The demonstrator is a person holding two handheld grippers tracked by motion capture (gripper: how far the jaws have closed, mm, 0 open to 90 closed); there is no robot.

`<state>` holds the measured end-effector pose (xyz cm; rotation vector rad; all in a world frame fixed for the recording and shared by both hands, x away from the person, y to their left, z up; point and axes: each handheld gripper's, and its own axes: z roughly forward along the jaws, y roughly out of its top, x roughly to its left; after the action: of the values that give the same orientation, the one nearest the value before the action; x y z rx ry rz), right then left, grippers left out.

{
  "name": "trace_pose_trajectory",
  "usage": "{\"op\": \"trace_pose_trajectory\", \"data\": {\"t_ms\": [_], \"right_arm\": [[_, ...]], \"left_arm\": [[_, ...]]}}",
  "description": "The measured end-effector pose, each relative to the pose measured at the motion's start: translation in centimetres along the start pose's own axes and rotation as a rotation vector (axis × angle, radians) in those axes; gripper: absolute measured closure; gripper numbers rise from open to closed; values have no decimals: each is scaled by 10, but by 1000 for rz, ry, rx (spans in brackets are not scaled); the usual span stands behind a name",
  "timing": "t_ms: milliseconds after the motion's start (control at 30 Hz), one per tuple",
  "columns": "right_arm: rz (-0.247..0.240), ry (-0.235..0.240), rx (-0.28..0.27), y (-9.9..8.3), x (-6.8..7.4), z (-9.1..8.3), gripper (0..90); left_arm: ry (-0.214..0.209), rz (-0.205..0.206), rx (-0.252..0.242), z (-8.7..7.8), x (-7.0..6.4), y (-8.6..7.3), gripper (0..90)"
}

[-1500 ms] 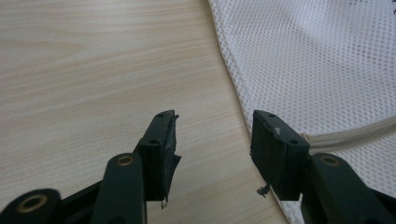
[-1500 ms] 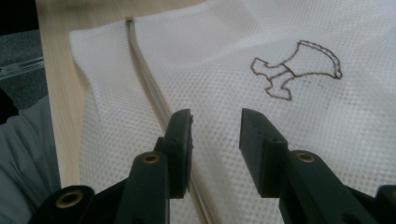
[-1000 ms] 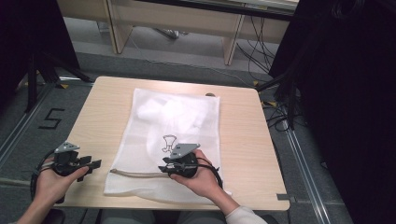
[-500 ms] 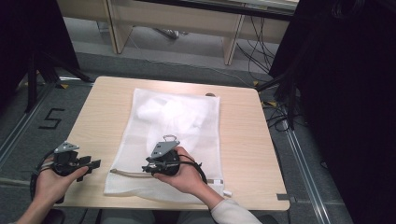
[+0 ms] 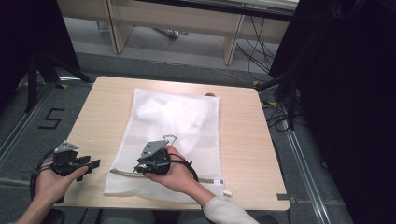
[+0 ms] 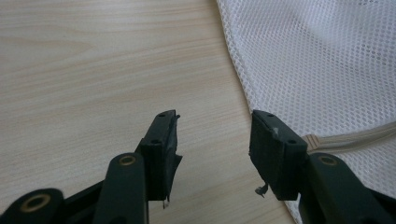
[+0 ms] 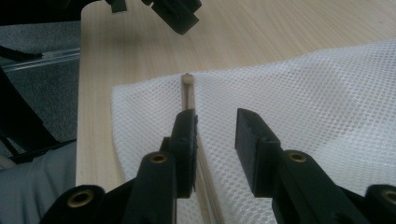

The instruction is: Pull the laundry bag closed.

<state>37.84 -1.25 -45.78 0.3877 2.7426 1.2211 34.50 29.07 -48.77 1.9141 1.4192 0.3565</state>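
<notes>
The white mesh bag [image 5: 175, 140] lies flat mid-table with its zipper [image 7: 188, 91] apparently closed to the near-left corner, where the right gripper [image 5: 140, 169] hovers with jaws spread, while the left gripper [image 5: 91, 164] waits beside the bag, also spread, gripping nothing.

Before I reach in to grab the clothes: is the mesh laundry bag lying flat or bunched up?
Spread flat. The mesh laundry bag lies unfolded on the table, white contents showing at its far end. The right gripper hovers at its near edge.
</notes>
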Motion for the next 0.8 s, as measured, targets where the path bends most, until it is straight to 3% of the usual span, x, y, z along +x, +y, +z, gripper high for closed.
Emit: {"op": "trace_pose_trajectory", "data": {"t_ms": [100, 133, 300, 333, 400, 433, 567, 733, 800], "right_arm": [[-5, 5, 2, 1, 1, 3, 697], [21, 4, 4, 1, 3, 4, 711], [-3, 21, -1, 3, 3, 9, 703], [15, 18, 0, 3, 4, 10, 690], [-11, 22, -5, 3, 4, 14, 672], [4, 22, -4, 3, 6, 15, 667], [-25, 32, -8, 5, 8, 20, 656], [-8, 32, -1, 7, 10, 23, 651], [-23, 28, -3, 8, 9, 25, 650]], "left_arm": [[5, 2, 0, 0, 0, 0, 512], [4, 1, 0, 0, 0, 0, 512], [0, -2, -2, 0, 0, 0, 512], [1, -1, -1, 0, 0, 0, 513], [1, -1, 0, 0, 0, 0, 514], [0, -1, -1, 0, 0, 0, 514], [3, -2, -5, 0, 0, 0, 515], [0, 0, 0, 0, 0, 0, 515], [1, -2, -1, 0, 0, 0, 514]]}}
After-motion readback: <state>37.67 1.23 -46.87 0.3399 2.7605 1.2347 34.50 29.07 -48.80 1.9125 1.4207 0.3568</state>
